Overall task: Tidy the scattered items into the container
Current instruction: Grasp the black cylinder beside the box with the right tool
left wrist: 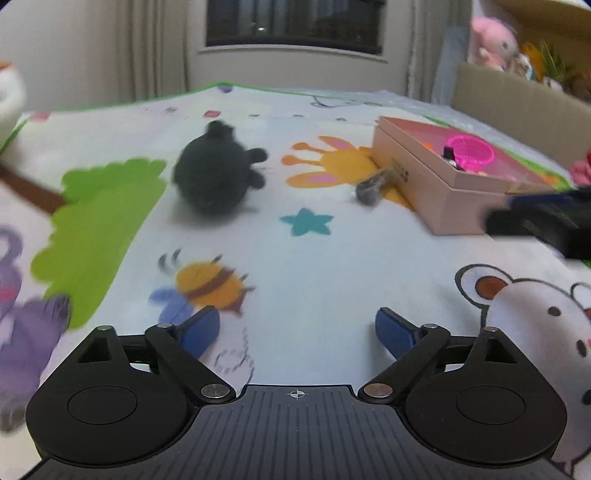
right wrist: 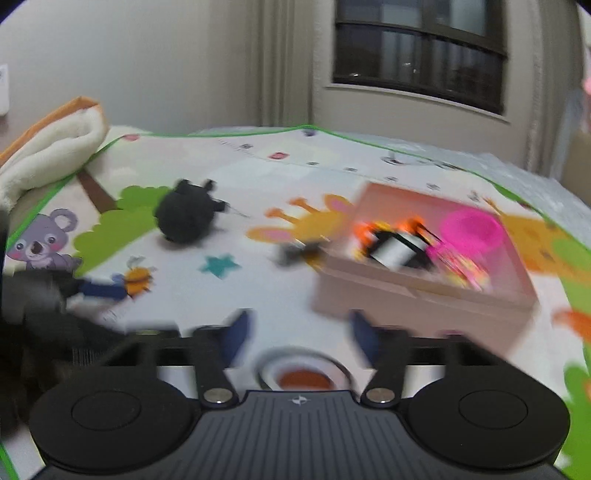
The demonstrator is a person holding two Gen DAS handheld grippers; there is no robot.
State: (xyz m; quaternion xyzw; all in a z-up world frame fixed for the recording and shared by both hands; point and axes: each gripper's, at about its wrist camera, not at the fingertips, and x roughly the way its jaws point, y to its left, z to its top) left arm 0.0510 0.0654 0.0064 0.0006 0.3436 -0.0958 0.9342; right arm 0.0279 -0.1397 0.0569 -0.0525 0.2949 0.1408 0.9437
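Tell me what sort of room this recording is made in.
Most likely a child's room or playroom at home: a cartoon-animal play mat covers the surface, plush toys are piled in the far corner, and a curtained window is behind.

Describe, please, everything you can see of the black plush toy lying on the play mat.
The black plush toy is a round, fuzzy, soft-looking ball with small stubby limbs or ears protruding from its top and right side. It lies loose on the printed play mat, partly over the green tree picture, left of the giraffe drawing and well apart from the pink box. Nothing grips or touches it except the mat. Motion blur hides any face or finer detail.
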